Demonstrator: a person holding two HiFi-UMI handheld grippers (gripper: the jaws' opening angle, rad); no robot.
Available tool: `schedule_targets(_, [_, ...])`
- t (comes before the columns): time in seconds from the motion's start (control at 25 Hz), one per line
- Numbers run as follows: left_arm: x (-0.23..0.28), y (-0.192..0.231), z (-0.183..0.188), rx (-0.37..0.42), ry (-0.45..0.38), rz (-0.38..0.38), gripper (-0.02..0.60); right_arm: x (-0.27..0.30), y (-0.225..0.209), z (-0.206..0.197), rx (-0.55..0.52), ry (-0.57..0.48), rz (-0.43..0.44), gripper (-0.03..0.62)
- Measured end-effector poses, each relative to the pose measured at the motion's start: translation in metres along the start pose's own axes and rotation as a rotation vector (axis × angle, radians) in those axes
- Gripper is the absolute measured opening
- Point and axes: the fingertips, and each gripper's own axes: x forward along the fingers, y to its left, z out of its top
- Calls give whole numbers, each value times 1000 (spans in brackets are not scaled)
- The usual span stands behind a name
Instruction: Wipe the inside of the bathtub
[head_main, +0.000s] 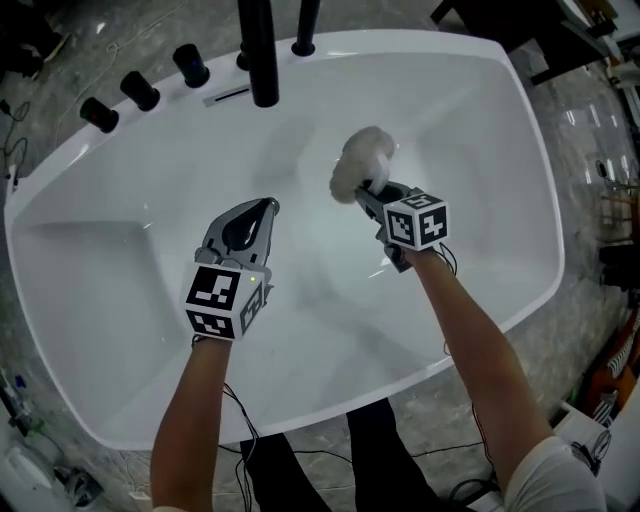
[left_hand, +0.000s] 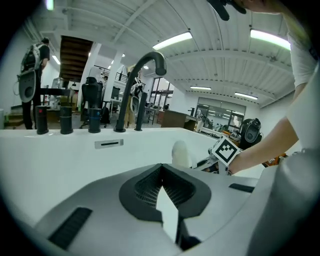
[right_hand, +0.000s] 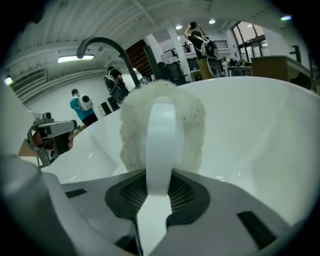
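Observation:
The white bathtub (head_main: 130, 250) fills the head view. My right gripper (head_main: 372, 195) is shut on the white handle (right_hand: 161, 135) of a fluffy white scrubbing pad (head_main: 360, 160). The pad is held over the tub's inner wall just right of the faucet; I cannot tell if it touches. It fills the middle of the right gripper view, pad (right_hand: 132, 125) in front of the jaws of the right gripper (right_hand: 160, 175). My left gripper (head_main: 262, 212) hovers over the tub's middle, shut and holding nothing. In the left gripper view, the left gripper (left_hand: 161, 169) faces the tub wall, with the pad (left_hand: 181, 152) to its right.
A tall black faucet (head_main: 262, 50) and three black knobs (head_main: 140, 90) stand on the tub's far rim, with an overflow slot (head_main: 228, 96) below them. Grey stone floor and cables (head_main: 470, 490) surround the tub. People stand far off behind the tub (right_hand: 82, 107).

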Motion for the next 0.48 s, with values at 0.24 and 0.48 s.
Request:
schedule_targets(0.24, [-68,-3,16,25,1,5,11,-50,94,31,-23,-72,41,98])
schedule_targets(0.48, [-156,-13,47,-1,-25,41,11,-119,189,42,-29,-101,95,97])
